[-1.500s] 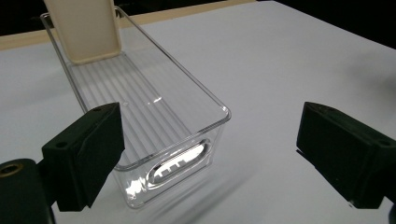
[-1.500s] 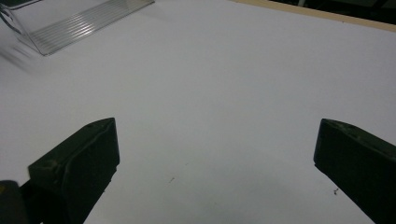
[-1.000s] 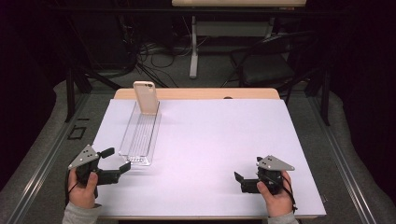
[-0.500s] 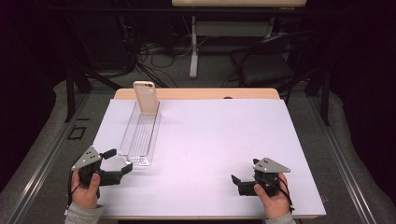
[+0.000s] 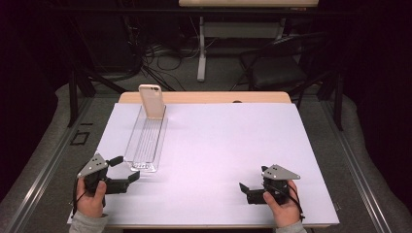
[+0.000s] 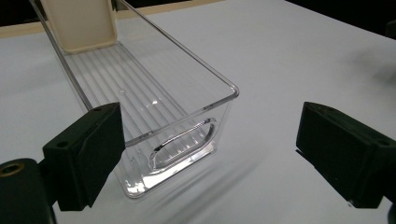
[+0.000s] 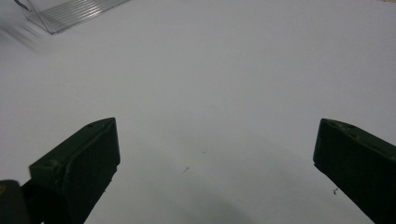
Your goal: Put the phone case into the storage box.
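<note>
A long clear plastic bin (image 5: 145, 141) lies on the white table sheet (image 5: 218, 145) at the left, its ribbed floor bare. A cream phone (image 5: 151, 101) leans upright at its far end. In the left gripper view the bin's near end (image 6: 177, 140) sits just ahead, between the wide-spread jaws, with the phone's lower edge (image 6: 81, 23) at the top. My left gripper (image 5: 124, 169) is open just short of the bin's near end. My right gripper (image 5: 244, 190) is open near the front right, over bare sheet (image 7: 210, 93), with nothing between its jaws.
The table's wooden far edge (image 5: 204, 97) shows beyond the sheet. Behind it stand chair legs, a desk post (image 5: 200, 53) and cables on the floor. A corner of the bin (image 7: 70, 14) shows at the top left of the right gripper view.
Both hands have drawn slightly back toward the table's front edge. The jaws stay spread and the bin and phone have not moved.
</note>
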The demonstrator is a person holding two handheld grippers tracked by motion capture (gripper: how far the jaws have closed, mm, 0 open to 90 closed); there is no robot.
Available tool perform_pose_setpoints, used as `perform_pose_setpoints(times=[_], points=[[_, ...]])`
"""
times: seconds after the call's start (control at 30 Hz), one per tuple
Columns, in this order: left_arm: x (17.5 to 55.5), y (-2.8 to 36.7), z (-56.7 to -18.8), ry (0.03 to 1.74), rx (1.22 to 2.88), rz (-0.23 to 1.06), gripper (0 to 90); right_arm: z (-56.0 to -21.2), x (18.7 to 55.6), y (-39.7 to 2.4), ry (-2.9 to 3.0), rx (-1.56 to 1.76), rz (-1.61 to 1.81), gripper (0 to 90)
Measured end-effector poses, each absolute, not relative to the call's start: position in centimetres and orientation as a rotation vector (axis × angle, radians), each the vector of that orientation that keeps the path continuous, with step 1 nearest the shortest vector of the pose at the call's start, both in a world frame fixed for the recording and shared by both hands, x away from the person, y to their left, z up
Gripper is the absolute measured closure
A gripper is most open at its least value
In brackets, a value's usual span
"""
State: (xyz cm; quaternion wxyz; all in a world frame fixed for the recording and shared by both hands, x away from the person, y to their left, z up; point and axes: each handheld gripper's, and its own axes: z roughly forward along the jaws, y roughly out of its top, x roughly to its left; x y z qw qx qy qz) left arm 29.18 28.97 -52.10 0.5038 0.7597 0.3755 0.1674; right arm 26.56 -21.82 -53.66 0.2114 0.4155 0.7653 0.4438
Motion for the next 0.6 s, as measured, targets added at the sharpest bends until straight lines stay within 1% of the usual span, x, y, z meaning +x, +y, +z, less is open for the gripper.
perform_pose_setpoints(times=[0.6], points=[[29.26, 29.07, -52.20, 0.912, 1.828, 0.403, 8.7, -53.82, 26.65, -21.86, 2.125, 1.161, 1.233, 0.3]])
